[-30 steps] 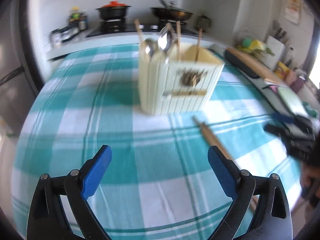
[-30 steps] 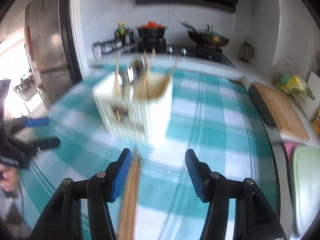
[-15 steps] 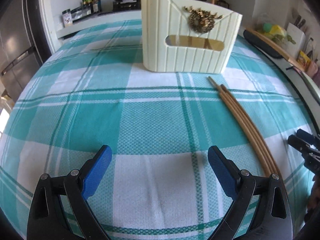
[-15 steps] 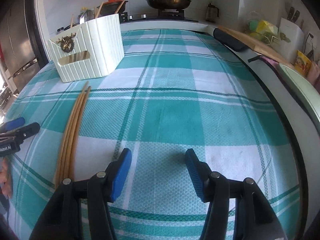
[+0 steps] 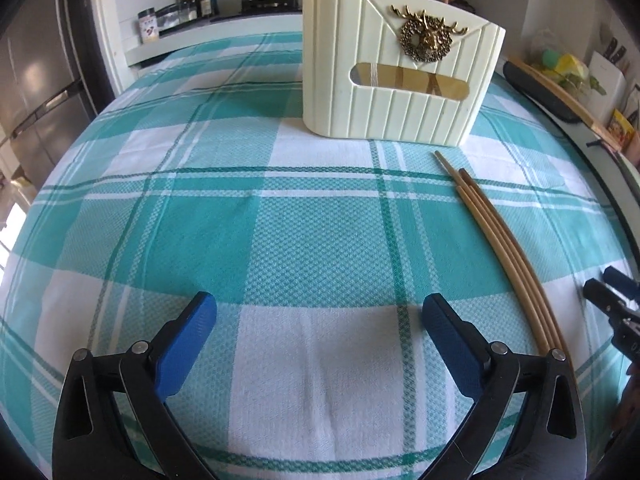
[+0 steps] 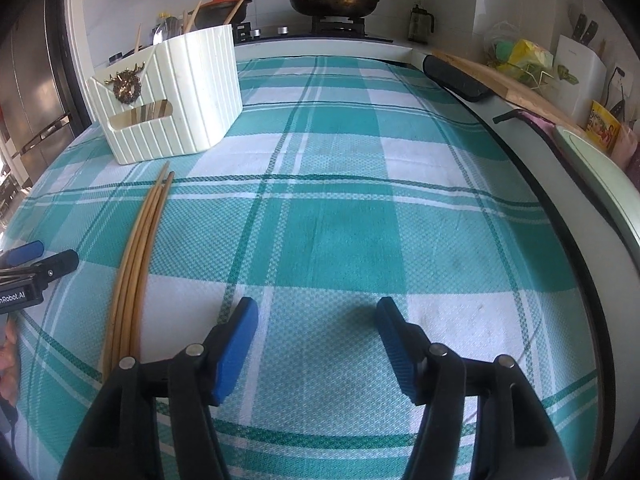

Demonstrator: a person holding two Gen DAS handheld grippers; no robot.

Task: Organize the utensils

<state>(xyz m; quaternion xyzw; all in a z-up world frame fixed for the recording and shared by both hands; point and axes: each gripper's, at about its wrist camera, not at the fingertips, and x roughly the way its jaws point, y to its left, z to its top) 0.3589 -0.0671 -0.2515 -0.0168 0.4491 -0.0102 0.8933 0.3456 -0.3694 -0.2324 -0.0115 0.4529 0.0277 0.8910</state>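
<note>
Three chopsticks (image 5: 508, 256) are lying together on the checked cloth (image 5: 248, 224), just in front of the cream utensil holder (image 5: 396, 76) and touching one another. The left gripper (image 5: 319, 322) is opening wide over bare cloth beside them — nothing between its jaws. The right gripper (image 6: 316, 330) is opening too, also empty. Pinching that tight bundle risks lifting one stick and scattering the others — or snagging cloth.

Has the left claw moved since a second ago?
Yes. The left claw has dropped closer to the tablecloth; the cream utensil holder now looms larger and higher.
</note>
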